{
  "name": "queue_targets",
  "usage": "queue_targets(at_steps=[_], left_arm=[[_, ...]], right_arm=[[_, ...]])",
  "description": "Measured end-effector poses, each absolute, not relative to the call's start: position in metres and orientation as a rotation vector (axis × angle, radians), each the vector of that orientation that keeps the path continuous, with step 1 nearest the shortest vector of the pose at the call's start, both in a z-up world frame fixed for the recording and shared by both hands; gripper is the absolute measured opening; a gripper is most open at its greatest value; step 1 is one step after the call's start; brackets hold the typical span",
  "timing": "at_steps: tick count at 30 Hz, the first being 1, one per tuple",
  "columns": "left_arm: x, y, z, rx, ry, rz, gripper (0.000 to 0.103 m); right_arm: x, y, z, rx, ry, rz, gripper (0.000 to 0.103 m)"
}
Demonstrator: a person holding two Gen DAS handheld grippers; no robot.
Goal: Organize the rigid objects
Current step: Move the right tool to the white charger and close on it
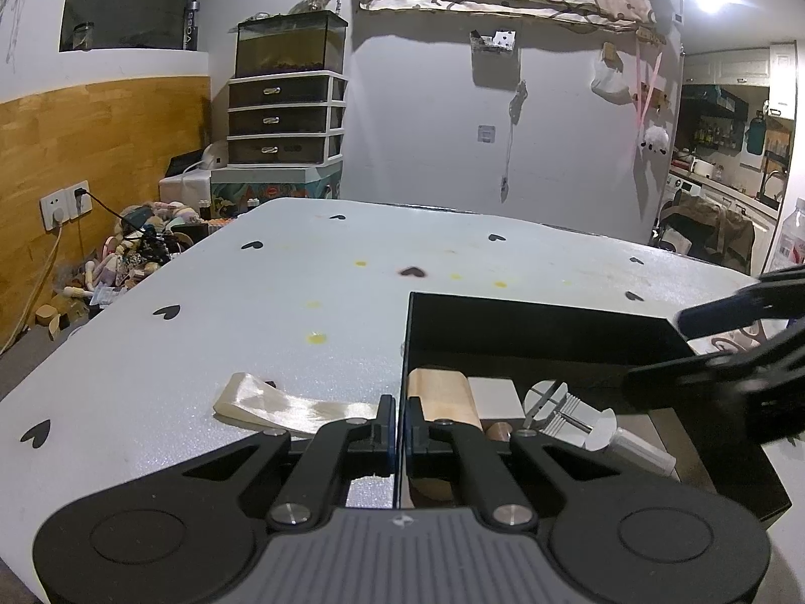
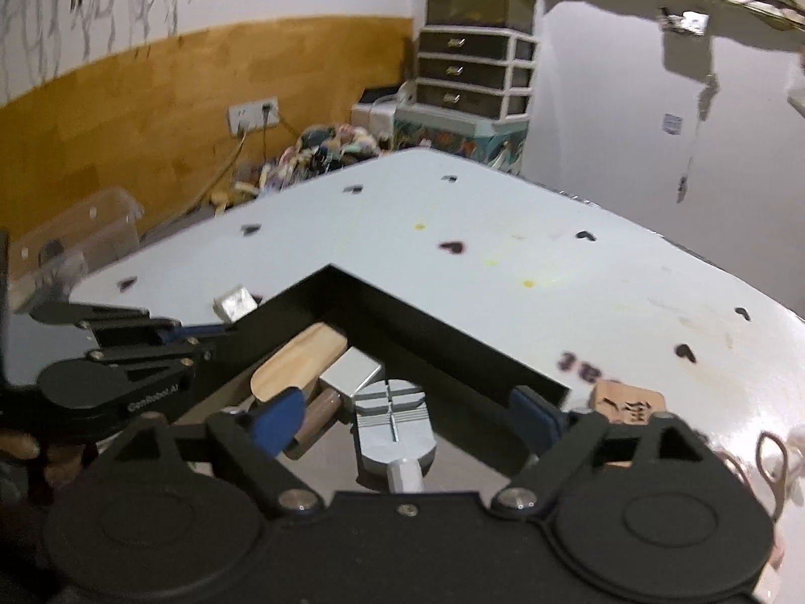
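A black open box (image 1: 528,322) stands on the white table. My left gripper (image 1: 400,418) is shut on the box's left wall, one finger inside and one outside. In the box lie a pale wooden block (image 2: 297,360), a grey block (image 2: 352,372), a brown cylinder (image 2: 317,418) and a grey ridged tool (image 2: 395,453). My right gripper (image 2: 407,418) hangs open over the box, jaws wide, the tool below the gap and untouched. From the left wrist view the right gripper (image 1: 689,350) shows over the box's right side. A carved wooden tile (image 2: 629,402) lies on the table right of the box.
A cream ribbon strip (image 1: 282,405) lies on the table (image 1: 302,261) left of the box. Reddish loops (image 2: 772,463) lie at the table's right edge. A hand (image 2: 20,445) holds the left gripper. Drawers (image 1: 284,118) and floor clutter stand beyond the table.
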State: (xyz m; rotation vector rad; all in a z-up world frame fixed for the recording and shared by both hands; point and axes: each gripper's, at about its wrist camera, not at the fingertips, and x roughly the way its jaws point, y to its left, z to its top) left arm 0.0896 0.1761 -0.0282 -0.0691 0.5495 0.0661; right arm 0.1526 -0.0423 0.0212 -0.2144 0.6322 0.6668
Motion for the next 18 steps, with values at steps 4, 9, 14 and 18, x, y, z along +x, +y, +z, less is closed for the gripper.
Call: queue_targets(at_steps=[4,9,14,18], left_arm=[[0.09,0.176,-0.028,-0.067,0.551,0.071,0.003],[0.09,0.177,-0.027,-0.066,0.552,0.073,0.003],[0.09,0.177,-0.027,-0.066,0.552,0.073,0.003],[0.09,0.178,-0.027,-0.064,0.552,0.075,0.003]], right_arm=[[0.143,-0.065,0.024,-0.159,0.581,0.63,0.101],[0.133,-0.096,0.022,-0.112,0.548,0.554,0.103],[0.126,-0.132,0.015,-0.055,0.534,0.435,0.103],[0.123,-0.158,0.006,-0.014,0.538,0.331,0.103]])
